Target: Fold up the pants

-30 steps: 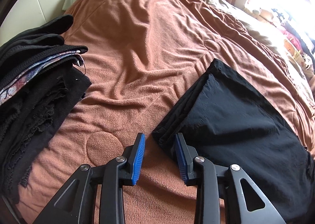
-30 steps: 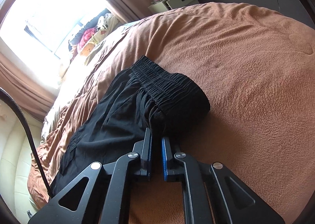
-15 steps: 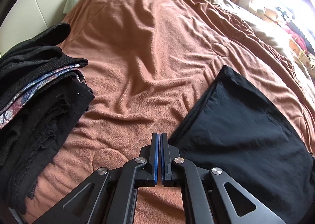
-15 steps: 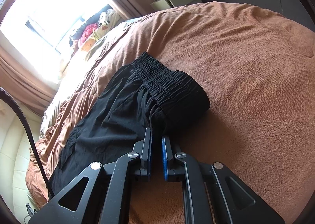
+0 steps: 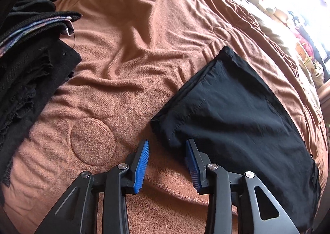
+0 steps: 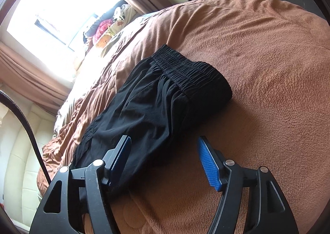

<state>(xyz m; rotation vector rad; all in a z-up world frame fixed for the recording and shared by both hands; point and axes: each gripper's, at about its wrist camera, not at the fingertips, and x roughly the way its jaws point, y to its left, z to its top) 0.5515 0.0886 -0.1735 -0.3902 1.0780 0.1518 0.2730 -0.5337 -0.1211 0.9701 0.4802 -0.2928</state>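
At the far left, a pile of dark folded clothes (image 5: 31,65) is lying on the brown blanket (image 5: 144,38) of the bed. Next to it, my left gripper (image 5: 167,151) is pointing down at the blanket, and its jaws have just been opening. They are now standing partly apart. The hem corner of the black pants (image 5: 237,114) is lying between the two blue pads (image 5: 142,164), but the left pad is not pressing on the cloth; whether the right one is touching it, I cannot tell. The pants are lying flat on the blanket, to the right of the pile and well apart from it.

My right gripper (image 6: 163,145) is standing wide; its jaws have just been opening too. The near edge of the pants (image 6: 160,102) is lying loose between them, with the elastic waistband (image 6: 185,69) further away, toward the bright window (image 6: 51,7).
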